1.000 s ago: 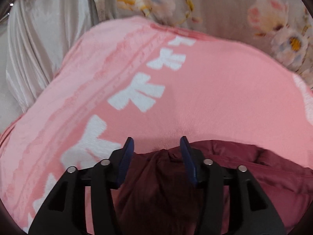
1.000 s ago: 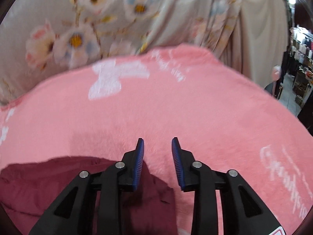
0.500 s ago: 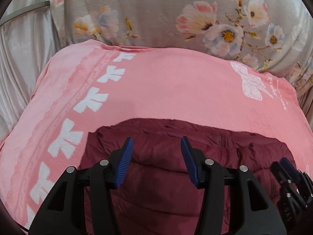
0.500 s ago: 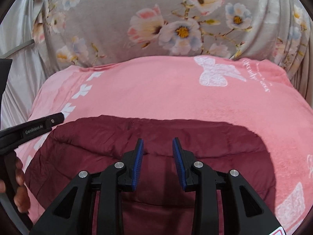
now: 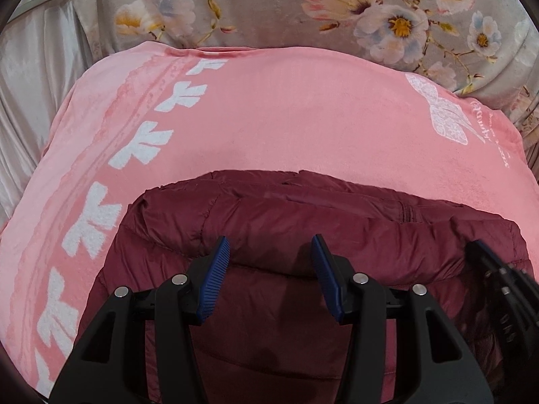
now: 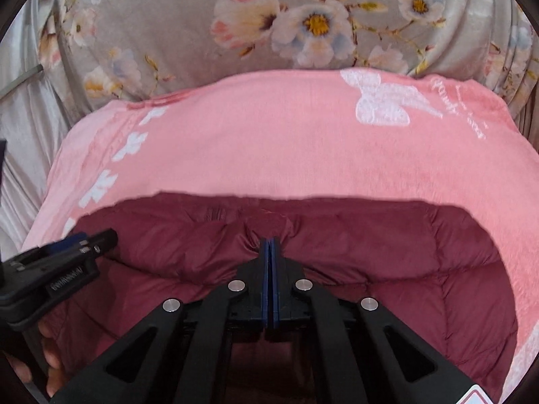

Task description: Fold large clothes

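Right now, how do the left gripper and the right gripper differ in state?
The left gripper is open, its blue pads spread above the maroon jacket with nothing between them; the right gripper is shut, pinching a fold of that jacket. The left hovers over the jacket's left part, the right bites nearer its middle. Both are black with blue pads, above the pink blanket.

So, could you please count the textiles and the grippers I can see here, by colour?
Maroon puffer jacket: 1
Pink blanket: 1
Grey floral cloth: 1
Pale satin cloth: 1
Black grippers with blue pads: 2, the left gripper open, the right gripper shut on the jacket
Total: 6
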`<state>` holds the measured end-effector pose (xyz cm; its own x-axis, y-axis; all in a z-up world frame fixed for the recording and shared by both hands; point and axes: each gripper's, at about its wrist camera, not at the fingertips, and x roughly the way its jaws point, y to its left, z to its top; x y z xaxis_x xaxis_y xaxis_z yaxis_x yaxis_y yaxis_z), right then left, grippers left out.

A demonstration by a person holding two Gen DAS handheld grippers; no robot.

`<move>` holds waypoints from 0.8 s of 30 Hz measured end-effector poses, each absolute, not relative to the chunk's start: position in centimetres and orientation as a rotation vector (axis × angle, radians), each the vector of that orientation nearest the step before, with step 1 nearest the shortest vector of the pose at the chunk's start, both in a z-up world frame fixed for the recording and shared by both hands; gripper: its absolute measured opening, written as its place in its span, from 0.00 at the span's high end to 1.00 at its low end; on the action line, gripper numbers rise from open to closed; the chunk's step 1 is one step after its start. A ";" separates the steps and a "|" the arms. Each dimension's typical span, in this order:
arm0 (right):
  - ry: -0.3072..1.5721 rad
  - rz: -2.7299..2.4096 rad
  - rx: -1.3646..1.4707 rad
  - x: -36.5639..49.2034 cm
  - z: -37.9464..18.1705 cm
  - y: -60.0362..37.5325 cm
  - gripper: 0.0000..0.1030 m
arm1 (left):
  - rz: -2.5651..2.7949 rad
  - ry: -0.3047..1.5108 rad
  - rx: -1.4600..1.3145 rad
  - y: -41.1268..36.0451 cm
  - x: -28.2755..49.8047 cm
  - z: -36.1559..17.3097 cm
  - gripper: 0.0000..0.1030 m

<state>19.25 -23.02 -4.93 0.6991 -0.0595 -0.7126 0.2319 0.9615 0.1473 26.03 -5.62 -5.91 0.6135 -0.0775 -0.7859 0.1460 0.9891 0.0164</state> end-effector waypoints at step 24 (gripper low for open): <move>0.870 -0.209 0.208 22.6 -10.5 -23.0 1.00 | -0.049 0.863 0.148 -7.7 29.8 -10.9 0.50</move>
<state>22.61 -23.03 -10.49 0.6271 -0.0969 -0.7729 0.2652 0.9595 0.0949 29.83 -7.72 -10.89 0.6495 0.0171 -0.7602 0.1024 0.9887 0.1097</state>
